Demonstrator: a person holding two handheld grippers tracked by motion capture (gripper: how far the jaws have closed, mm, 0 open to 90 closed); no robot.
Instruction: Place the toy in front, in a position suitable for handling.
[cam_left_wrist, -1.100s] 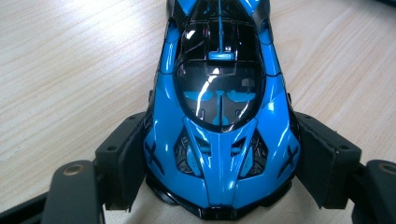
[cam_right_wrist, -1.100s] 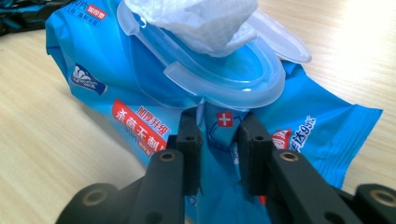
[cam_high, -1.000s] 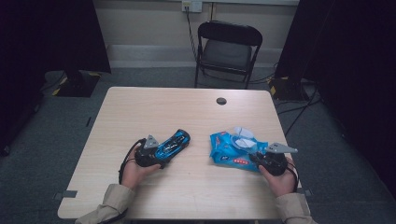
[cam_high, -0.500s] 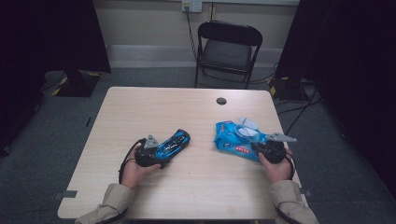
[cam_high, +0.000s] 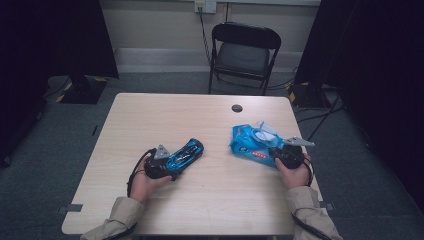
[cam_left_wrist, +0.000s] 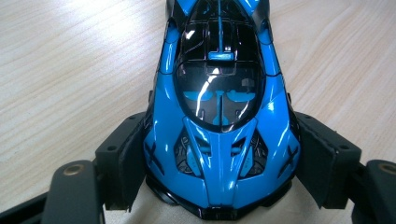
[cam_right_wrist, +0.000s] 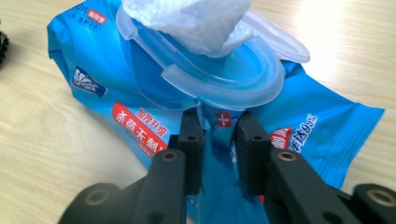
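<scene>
Here, my left gripper (cam_high: 172, 162) clamps a blue toy car (cam_high: 186, 153) by its nose, pads pressed to both flanks, jaws spread wide around it. The car lies on the table (cam_high: 165, 117) left of centre, nearer the front edge. Near the right edge, my right gripper (cam_high: 272, 151) pinches a fold of a blue wipes pack (cam_high: 248, 145), its jaws narrow and just easing apart slightly. The pack's clear lid (cam_right_wrist: 219, 77) stands open, a white wipe (cam_right_wrist: 187, 18) poking out.
</scene>
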